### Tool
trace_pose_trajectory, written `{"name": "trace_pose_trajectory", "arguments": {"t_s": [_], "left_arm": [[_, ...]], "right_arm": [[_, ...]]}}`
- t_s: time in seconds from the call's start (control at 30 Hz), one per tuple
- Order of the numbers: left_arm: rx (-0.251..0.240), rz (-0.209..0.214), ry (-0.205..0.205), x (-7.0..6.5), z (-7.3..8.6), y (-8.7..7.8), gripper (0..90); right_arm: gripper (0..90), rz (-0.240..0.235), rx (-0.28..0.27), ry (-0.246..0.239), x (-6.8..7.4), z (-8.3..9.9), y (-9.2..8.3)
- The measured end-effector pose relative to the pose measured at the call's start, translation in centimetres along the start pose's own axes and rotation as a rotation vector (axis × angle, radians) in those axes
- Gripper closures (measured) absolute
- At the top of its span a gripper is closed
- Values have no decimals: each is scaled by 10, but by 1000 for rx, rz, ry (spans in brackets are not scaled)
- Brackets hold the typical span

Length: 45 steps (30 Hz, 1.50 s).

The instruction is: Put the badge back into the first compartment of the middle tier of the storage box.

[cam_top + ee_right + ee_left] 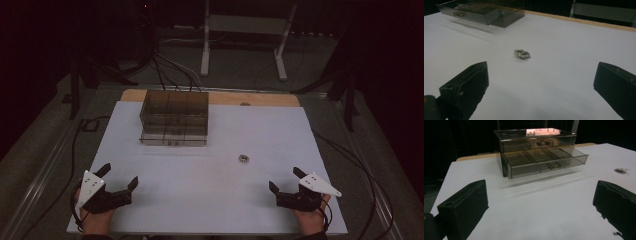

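A smoky clear drawer box [174, 116] stands at the back left of the white table [200, 190]; its lower drawer [544, 161] is pulled out and looks empty. A small silvery jewelled piece [243, 158] lies on the white surface right of centre, and also shows ahead of the right jaws [522, 53] and far right in the left gripper view [622, 170]. My left gripper [119, 176] rests open at the front left, pointing toward the box. At the front right, my right gripper [285, 179] is open, with nothing between its jaws.
A wooden strip [260, 98] runs along the table's back edge, with a small dark knob on it [245, 104]. Cables [170, 70] and a white stand [245, 35] lie on the floor behind. Dark tripod legs stand at both sides.
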State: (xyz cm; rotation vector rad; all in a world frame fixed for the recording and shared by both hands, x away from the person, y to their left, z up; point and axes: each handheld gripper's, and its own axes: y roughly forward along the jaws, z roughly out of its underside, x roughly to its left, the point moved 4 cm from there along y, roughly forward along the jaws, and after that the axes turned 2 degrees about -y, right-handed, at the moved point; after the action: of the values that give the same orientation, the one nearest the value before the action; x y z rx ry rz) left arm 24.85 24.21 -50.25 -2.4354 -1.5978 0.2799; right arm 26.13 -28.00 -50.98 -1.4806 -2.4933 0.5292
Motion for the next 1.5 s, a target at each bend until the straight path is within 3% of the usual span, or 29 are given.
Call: {"name": "trace_pose_trajectory", "arguments": {"t_s": [0.4, 0.8, 1.03, 1.13, 1.5], "left_arm": [[-6, 7, 0, 0, 1, 1, 6], [34, -35, 22, -1, 2, 3, 6], [35, -52, 20, 1, 2, 3, 6], [39, -57, 25, 0, 3, 4, 6], [44, -68, 25, 3, 5, 6, 6]], "right_arm": [[0, 11, -16, 6, -4, 0, -1], [0, 4, -1, 5, 1, -1, 5], [0, -12, 38, -10, 9, -4, 14], [0, -2, 54, -20, 10, -9, 17], [11, -20, 63, 11, 10, -28, 33]]}}
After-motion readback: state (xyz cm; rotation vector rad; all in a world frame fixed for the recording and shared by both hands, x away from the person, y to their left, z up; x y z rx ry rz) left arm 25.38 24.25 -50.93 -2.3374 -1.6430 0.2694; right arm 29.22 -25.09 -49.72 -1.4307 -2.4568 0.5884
